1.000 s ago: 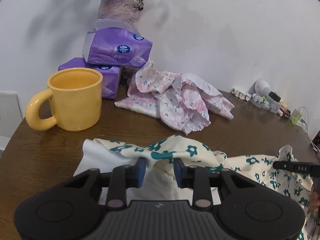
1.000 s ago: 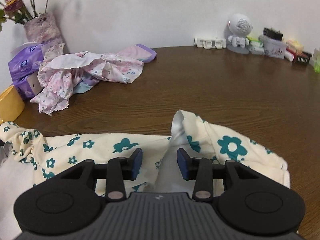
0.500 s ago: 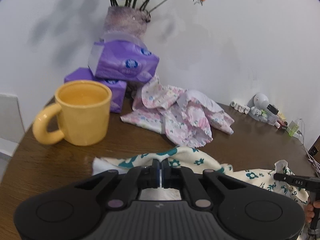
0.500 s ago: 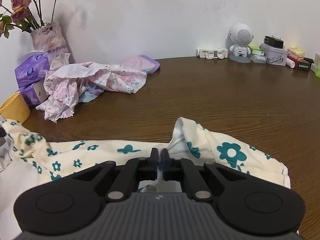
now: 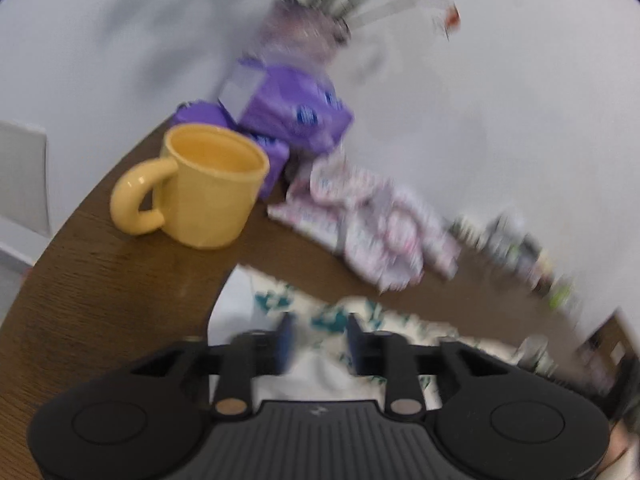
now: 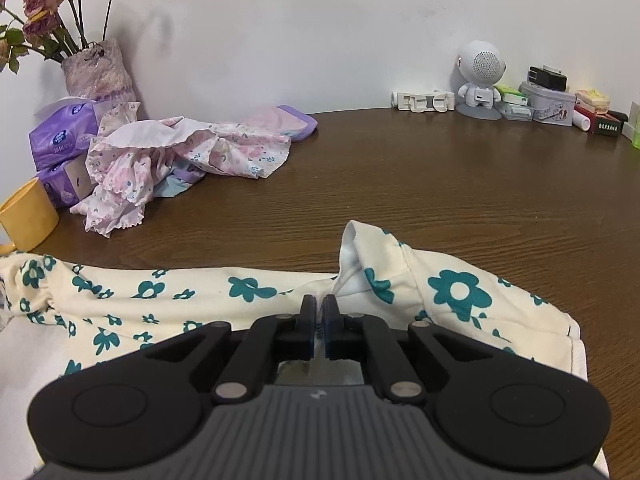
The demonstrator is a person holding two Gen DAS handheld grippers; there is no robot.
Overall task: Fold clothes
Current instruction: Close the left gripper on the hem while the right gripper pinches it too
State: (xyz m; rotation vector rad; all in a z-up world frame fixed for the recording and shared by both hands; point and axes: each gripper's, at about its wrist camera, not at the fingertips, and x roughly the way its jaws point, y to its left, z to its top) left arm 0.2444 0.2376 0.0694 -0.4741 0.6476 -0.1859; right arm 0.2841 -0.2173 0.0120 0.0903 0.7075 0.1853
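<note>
The cream garment with teal flowers (image 6: pixel 248 292) is lying across the wooden table (image 6: pixel 440 192) directly under the right gripper (image 6: pixel 319 320), its long axis running crosswise to the fingers, from far out on the gripper's left to a rounded end on its right. A raised fold is standing up just ahead of the fingertips, slightly to the right. The right gripper's jaws are pressing together on a pinch of this cloth, with only a thin strip of fabric showing between the pads.

In the left wrist view, which is badly motion-blurred, the left gripper (image 5: pixel 319 342) is standing with its jaws spread apart, the same garment (image 5: pixel 332 316) lying below and between them; nothing is being held. Half a second ago these jaws were pinched together on the cloth, so they are now parting, and the view is swinging. The right gripper is keeping its clamp unchanged.

Ahead and left of the left gripper a yellow mug (image 5: pixel 208 192) is sitting, with purple tissue packs (image 5: pixel 292 112) behind it and a pink floral garment (image 5: pixel 372 232) ahead to the right.
</note>
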